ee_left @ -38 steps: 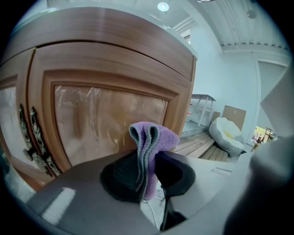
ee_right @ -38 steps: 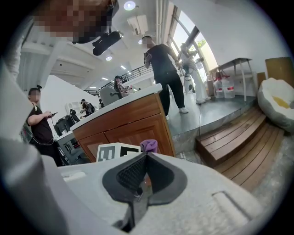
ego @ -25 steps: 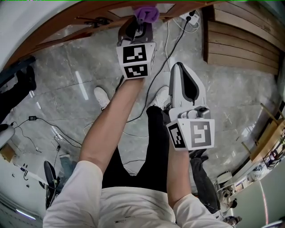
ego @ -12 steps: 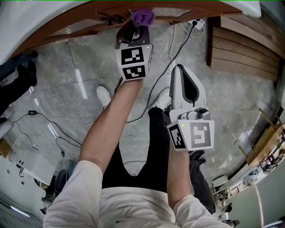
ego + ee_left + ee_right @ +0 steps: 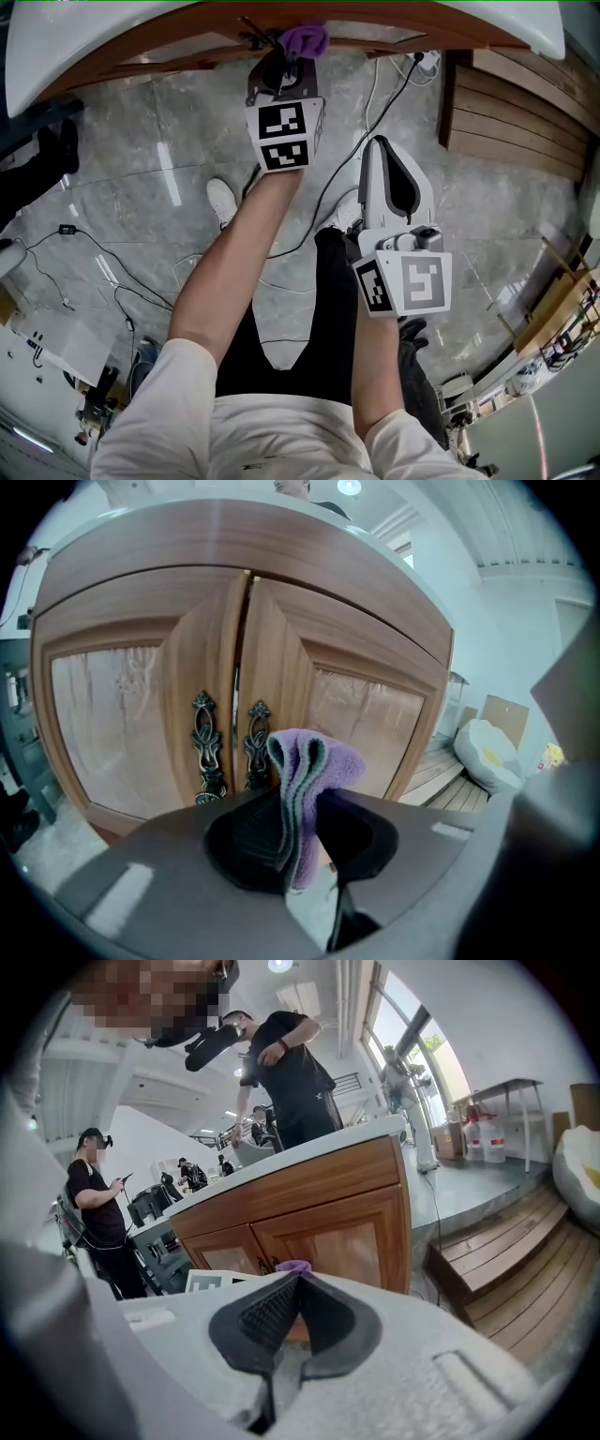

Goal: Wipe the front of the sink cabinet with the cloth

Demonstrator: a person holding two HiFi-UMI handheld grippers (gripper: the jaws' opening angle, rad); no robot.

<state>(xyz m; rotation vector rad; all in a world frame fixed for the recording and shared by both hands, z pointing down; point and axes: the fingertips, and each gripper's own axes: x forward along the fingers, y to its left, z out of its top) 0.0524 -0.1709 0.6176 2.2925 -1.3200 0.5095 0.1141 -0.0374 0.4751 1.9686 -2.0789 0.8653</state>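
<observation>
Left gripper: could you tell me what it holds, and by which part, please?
The left gripper is shut on the purple cloth, pinching its folded layers; one end protrudes forward.

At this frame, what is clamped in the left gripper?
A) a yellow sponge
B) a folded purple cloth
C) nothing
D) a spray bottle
B: the left gripper is shut on a folded purple cloth, held up in front of the wooden cabinet doors.

Grey marble floor (image 5: 141, 178), glossy, light streaks — slatted wooden platform (image 5: 525, 103) at right; bright windows (image 5: 427, 1049) beyond.
</observation>
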